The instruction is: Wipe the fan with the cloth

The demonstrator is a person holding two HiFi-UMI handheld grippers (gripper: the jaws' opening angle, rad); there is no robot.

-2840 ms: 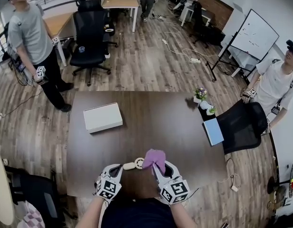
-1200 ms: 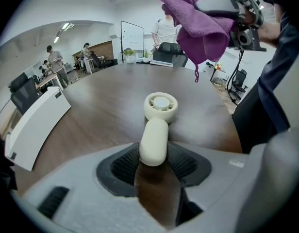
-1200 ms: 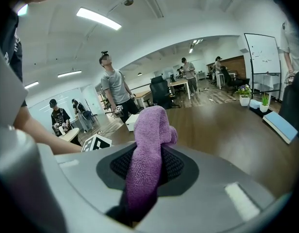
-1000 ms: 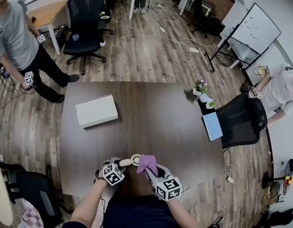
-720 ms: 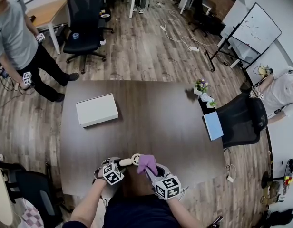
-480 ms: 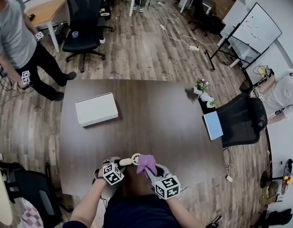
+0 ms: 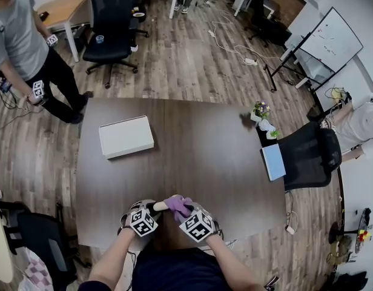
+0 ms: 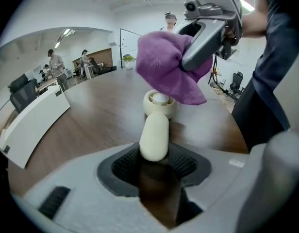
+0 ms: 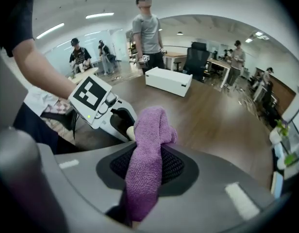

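Note:
A small cream hand-held fan lies along the table's near edge, and my left gripper is shut on its handle. The round fan head points away from that gripper. A purple cloth hangs bunched just over the head; whether it touches I cannot tell. My right gripper is shut on the cloth, with the left gripper just beyond it. In the head view the cloth hides the fan head between the left gripper and the right gripper; only the handle shows.
A white box lies at the table's far left. A blue notebook and small potted plants sit at the right edge, by a black chair. A person stands beyond the far left corner.
My right gripper has rolled and dropped leftwards, bringing the cloth over the fan head, which showed beside the cloth before. The left gripper and the fan have stayed put.

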